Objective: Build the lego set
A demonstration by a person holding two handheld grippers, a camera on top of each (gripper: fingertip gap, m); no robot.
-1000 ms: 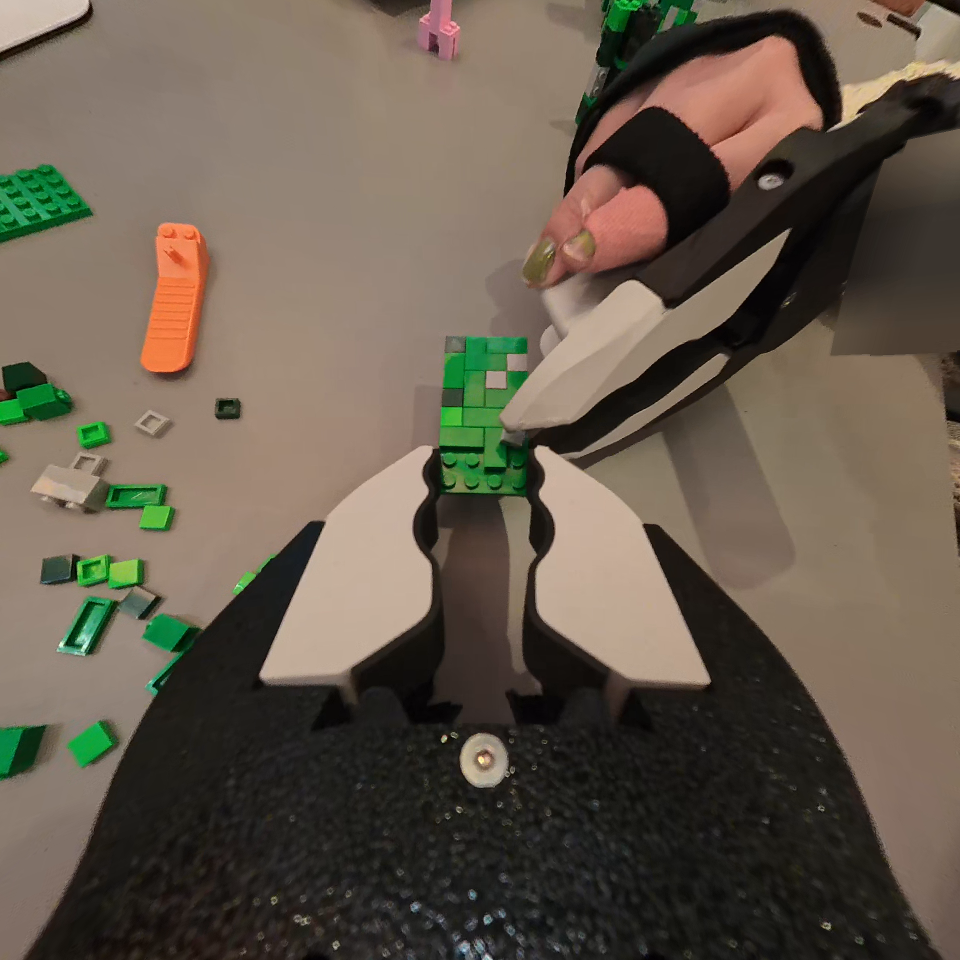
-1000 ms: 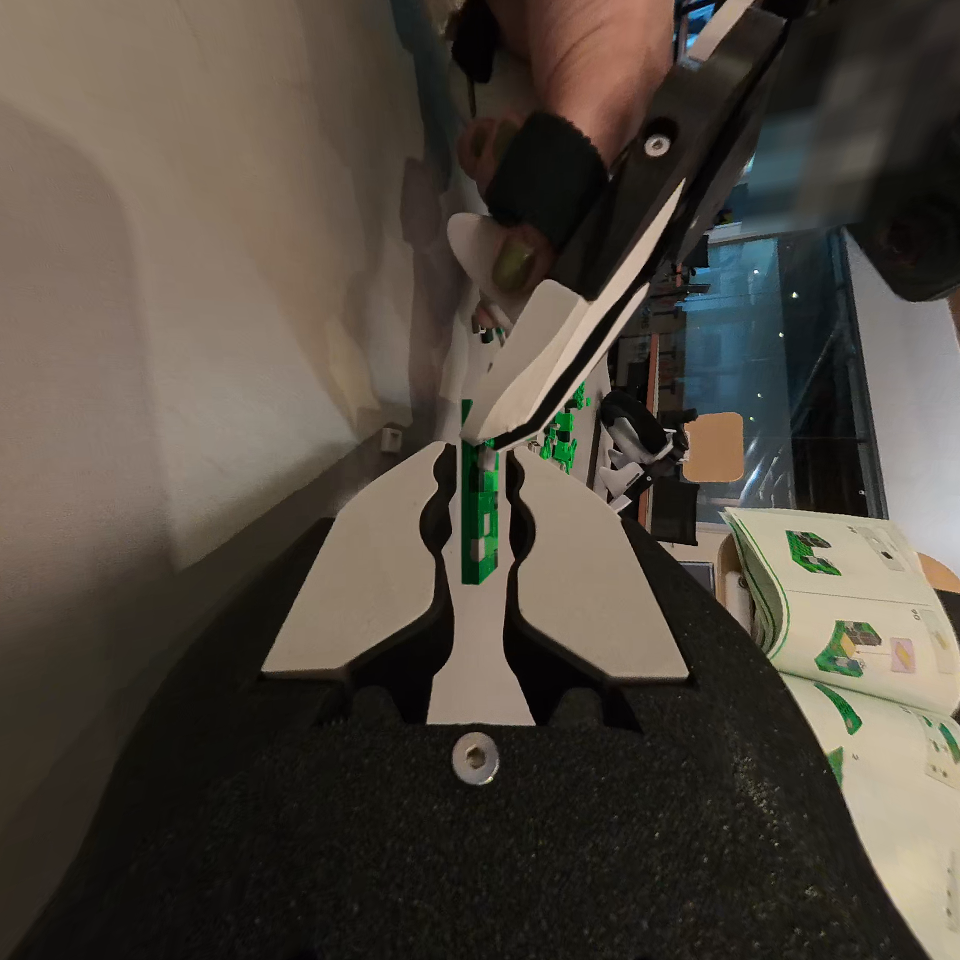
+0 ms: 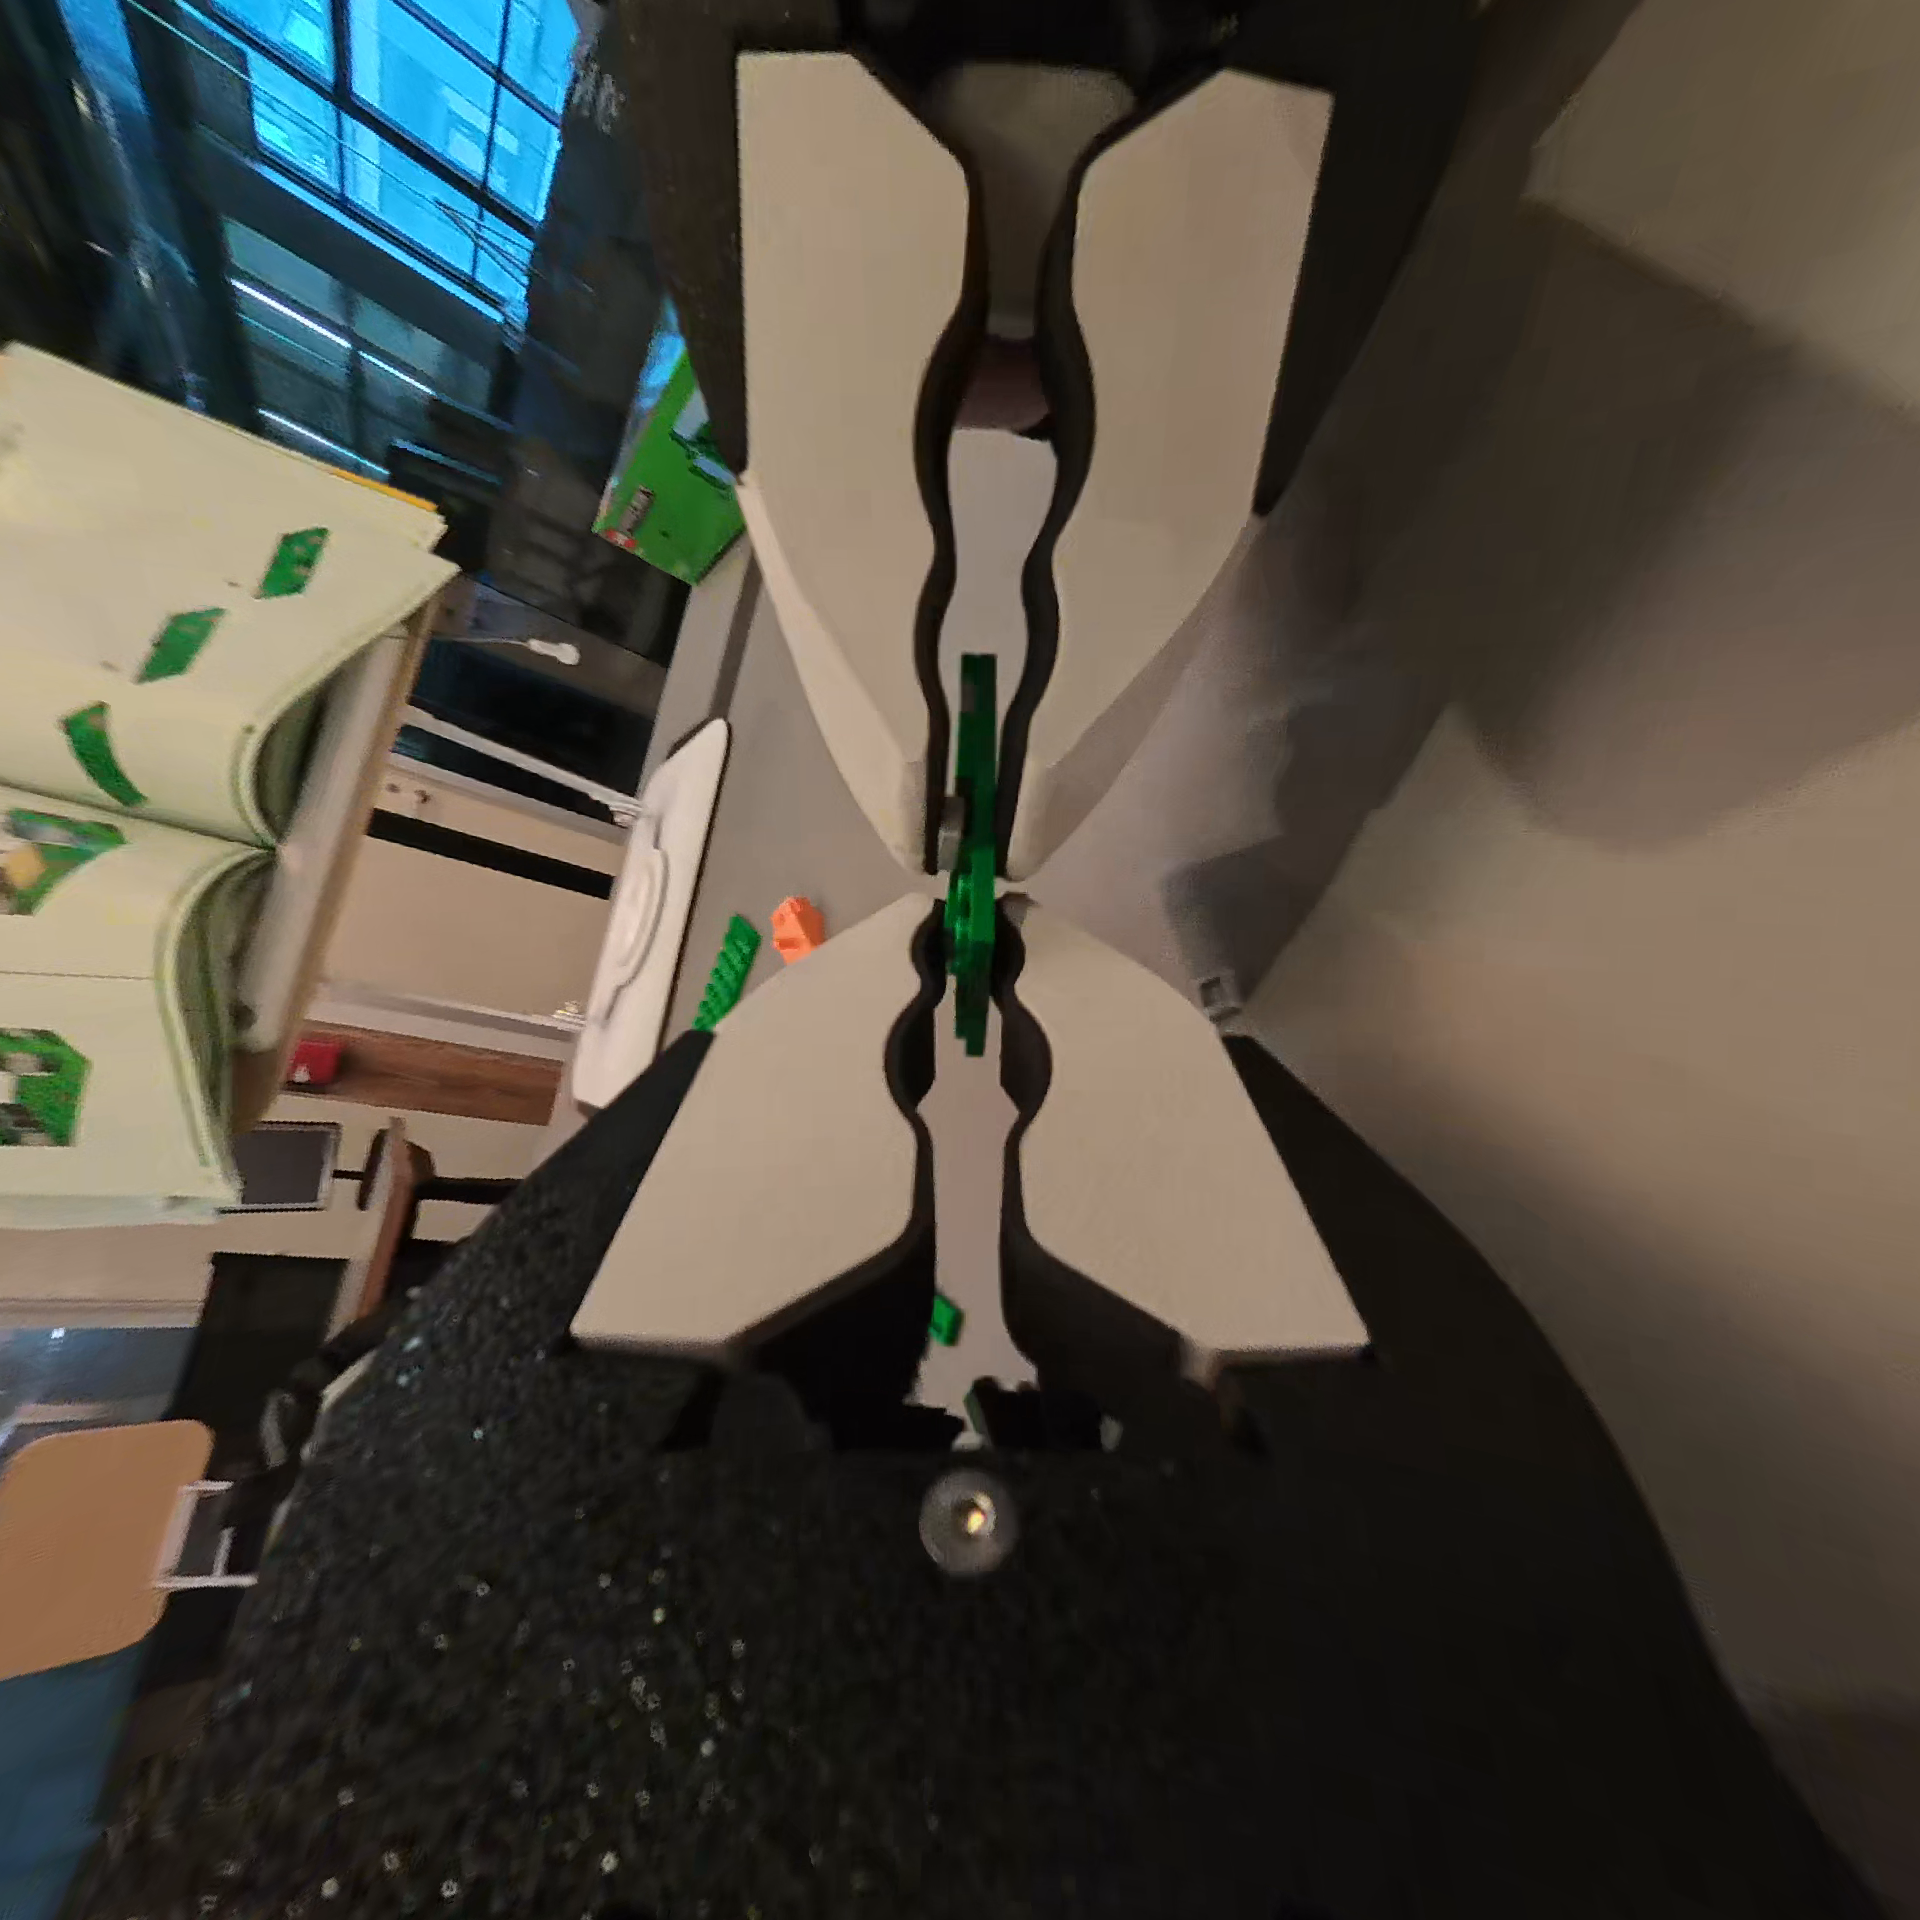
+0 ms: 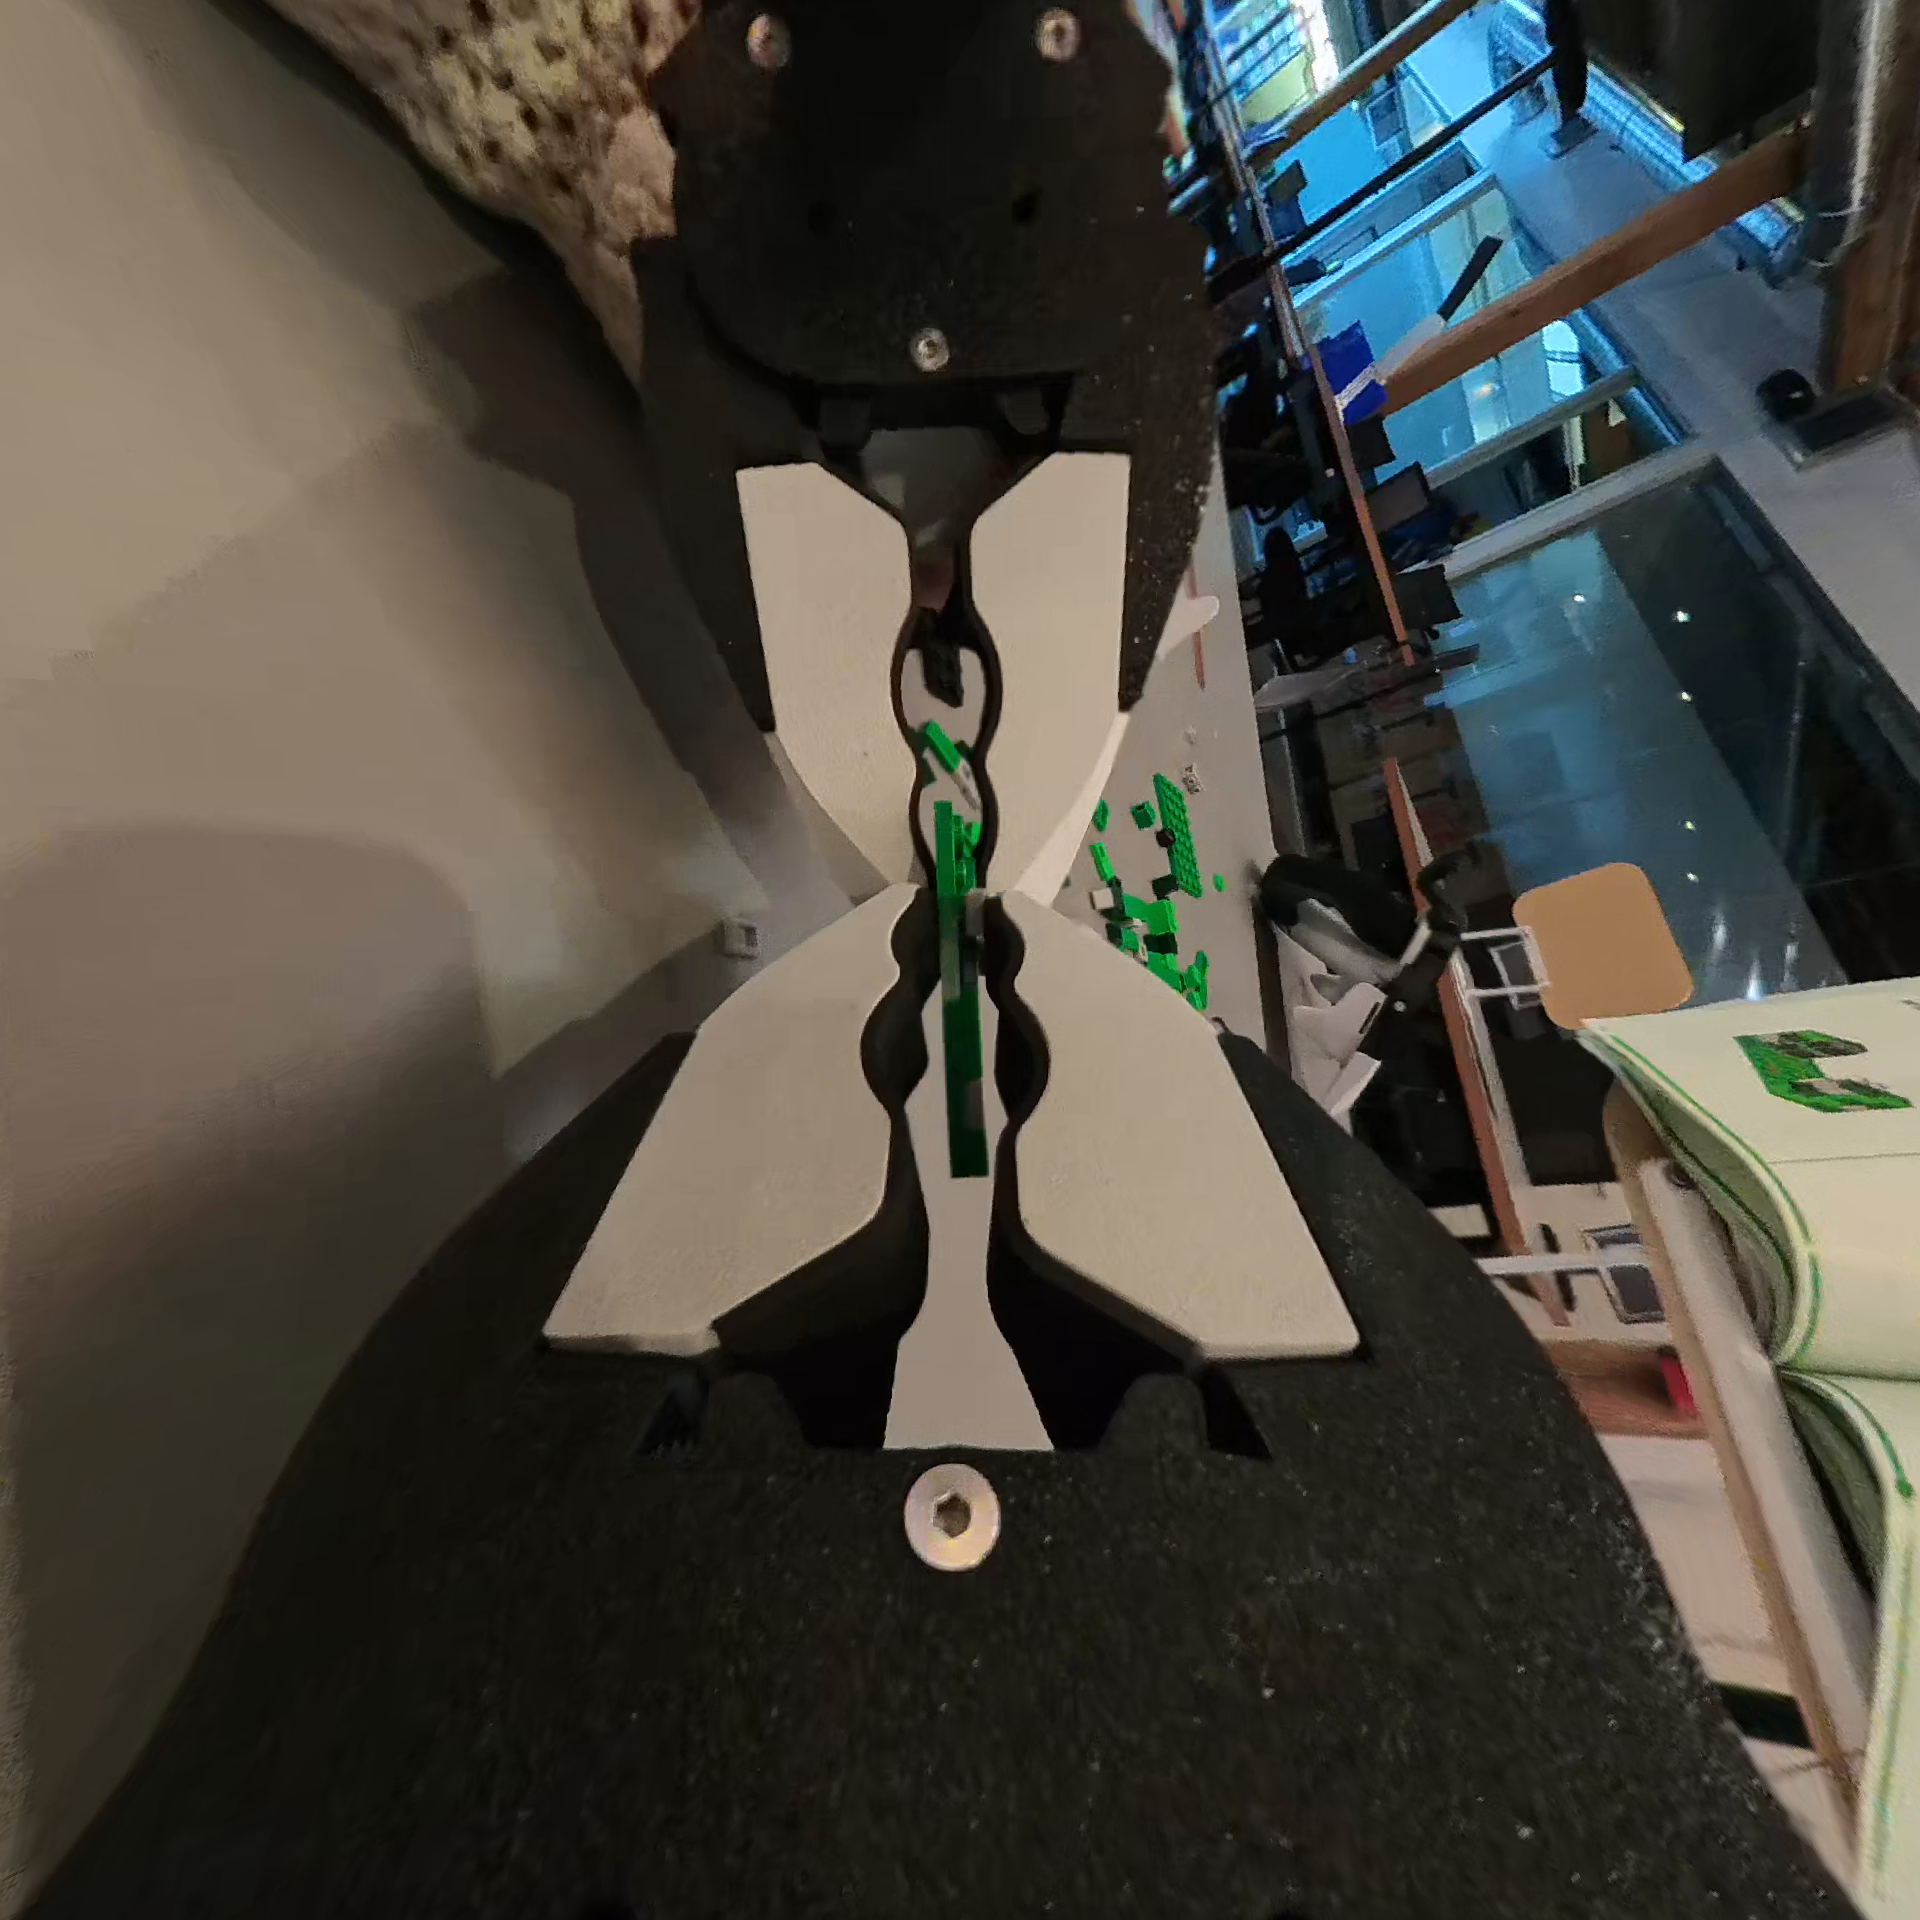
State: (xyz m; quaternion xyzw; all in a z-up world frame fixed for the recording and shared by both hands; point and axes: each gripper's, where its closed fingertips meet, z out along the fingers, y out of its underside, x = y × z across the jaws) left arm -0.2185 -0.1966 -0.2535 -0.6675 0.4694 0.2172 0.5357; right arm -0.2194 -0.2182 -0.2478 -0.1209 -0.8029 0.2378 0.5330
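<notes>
A flat green lego panel (image 3: 975,935) made of mixed green tiles is seen edge-on. It is held between both grippers, which meet tip to tip. My left gripper (image 3: 968,925) is shut on one end of the panel. My right gripper (image 3: 968,854) comes in from the top of the left wrist view and is shut on the other end, where a small grey tile (image 3: 951,812) sits. In the right wrist view the panel (image 4: 964,1049) runs between my right gripper's (image 4: 954,914) fingers. The left gripper (image 4: 958,878) faces it from above.
Both views are rolled sideways, so the grey table (image 3: 1558,779) stands upright. An open instruction booklet (image 3: 156,727) (image 4: 1818,1195), a green box (image 3: 675,488), an orange brick separator (image 3: 795,927), a green plate (image 3: 727,971), a white tray (image 3: 655,894) and several loose green pieces (image 4: 1153,914) lie there.
The panel lay flat on the table in the left gripper while the right gripper pressed a grey tile onto it. Now both grippers have rolled sideways and hold the panel edge-on between them.
</notes>
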